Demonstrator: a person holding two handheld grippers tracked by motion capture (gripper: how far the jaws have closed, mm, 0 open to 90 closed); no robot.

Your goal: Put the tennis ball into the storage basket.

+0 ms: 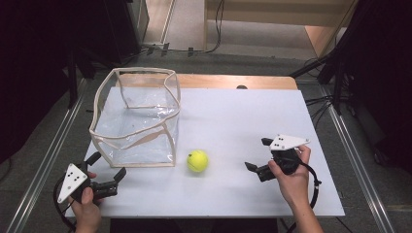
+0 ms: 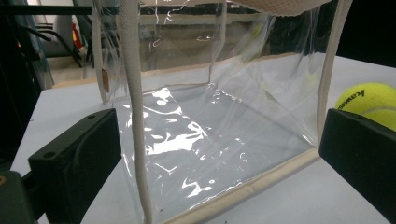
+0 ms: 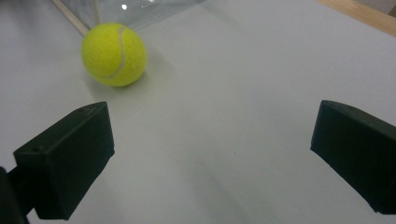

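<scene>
Fuzzy felt tennis ball (image 1: 197, 160); glossy clear plastic bag (image 1: 136, 119), cloth-trimmed; matt table (image 1: 233, 121).

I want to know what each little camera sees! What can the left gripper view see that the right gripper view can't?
The left gripper view looks straight through the clear bag, showing its cream edging and shiny crinkled bottom. The right gripper view shows a wide bare stretch of the white table, plus the whole tennis ball. Both show that yellow ball, two open black jaws, and at least a bit of the bag.

tennis ball (image 2: 369, 103) partly behind gripper jaw, clear bag (image 2: 210, 121) top cut off
</scene>
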